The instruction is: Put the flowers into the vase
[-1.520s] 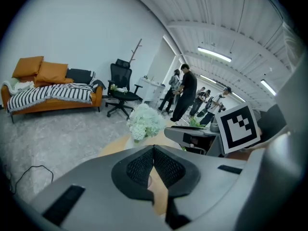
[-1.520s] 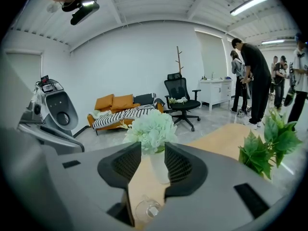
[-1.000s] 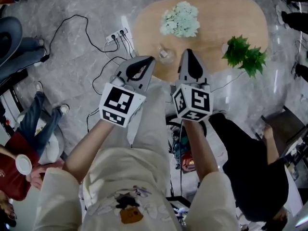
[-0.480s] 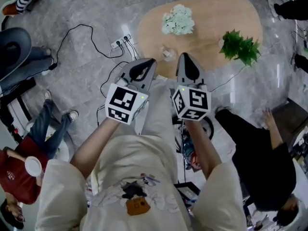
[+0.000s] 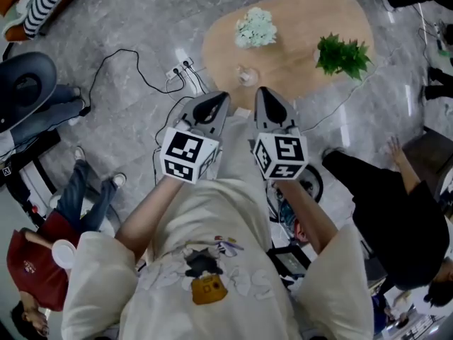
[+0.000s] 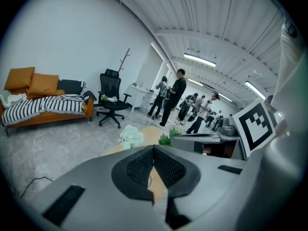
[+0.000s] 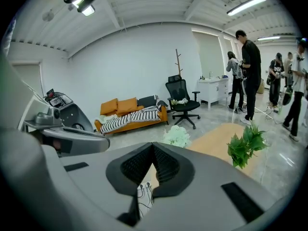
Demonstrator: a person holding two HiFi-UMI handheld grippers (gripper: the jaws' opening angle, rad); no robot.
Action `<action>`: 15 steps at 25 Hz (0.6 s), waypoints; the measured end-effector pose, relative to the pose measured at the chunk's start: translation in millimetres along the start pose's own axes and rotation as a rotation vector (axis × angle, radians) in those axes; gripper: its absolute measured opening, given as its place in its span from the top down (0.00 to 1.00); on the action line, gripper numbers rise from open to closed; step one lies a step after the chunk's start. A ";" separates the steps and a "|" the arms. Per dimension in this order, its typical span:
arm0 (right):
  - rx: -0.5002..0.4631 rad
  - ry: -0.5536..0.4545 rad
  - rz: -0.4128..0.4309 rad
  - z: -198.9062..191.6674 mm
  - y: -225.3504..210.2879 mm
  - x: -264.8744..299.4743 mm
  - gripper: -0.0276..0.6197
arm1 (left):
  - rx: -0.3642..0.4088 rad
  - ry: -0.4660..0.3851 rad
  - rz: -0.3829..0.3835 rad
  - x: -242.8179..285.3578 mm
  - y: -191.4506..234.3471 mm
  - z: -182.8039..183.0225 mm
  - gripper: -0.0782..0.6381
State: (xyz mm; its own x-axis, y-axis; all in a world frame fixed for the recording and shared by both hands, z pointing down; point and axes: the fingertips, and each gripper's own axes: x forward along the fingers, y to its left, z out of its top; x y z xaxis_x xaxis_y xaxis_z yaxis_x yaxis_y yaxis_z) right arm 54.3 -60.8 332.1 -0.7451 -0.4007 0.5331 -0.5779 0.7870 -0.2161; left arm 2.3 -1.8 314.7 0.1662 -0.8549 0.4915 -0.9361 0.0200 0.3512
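Note:
A bunch of white flowers (image 5: 256, 27) lies on the far part of the oval wooden table (image 5: 297, 20). A green leafy sprig (image 5: 342, 55) lies on the table's right side. A small clear glass vase (image 5: 247, 75) stands near the table's front edge. My left gripper (image 5: 221, 96) and right gripper (image 5: 260, 91) hover side by side short of the table, well above it, both shut and empty. In the left gripper view the shut jaws (image 6: 154, 148) point toward the white flowers (image 6: 131, 136). In the right gripper view the shut jaws (image 7: 153, 145) point near the white flowers (image 7: 176, 136) and the sprig (image 7: 245, 146).
A power strip with trailing cables (image 5: 177, 69) lies on the grey floor left of the table. A person in black (image 5: 386, 211) crouches at the right, others sit at the left. An office chair (image 7: 182, 100) and an orange sofa (image 7: 130, 112) stand beyond the table.
Both grippers have risen and drawn back from the table together, still shut. The table, flowers and vase now look smaller and farther off in the head view.

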 end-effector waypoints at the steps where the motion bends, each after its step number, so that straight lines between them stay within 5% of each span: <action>1: 0.004 0.000 0.002 0.8 4.6 -6.5 0.95 | -0.003 -0.003 -0.004 -5.9 -3.2 0.6 0.88; 15: 0.063 -0.056 -0.004 -0.4 62.6 -63.6 0.95 | 0.067 -0.041 -0.070 -64.9 -33.2 15.1 0.88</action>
State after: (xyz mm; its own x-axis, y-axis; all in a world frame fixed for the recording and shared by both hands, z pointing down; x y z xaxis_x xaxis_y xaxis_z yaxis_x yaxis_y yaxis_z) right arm 65.7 14.2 285.1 -0.7590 -0.4312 0.4878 -0.5997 0.7549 -0.2657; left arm 17.8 45.1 259.1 0.2204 -0.8736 0.4340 -0.9414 -0.0740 0.3291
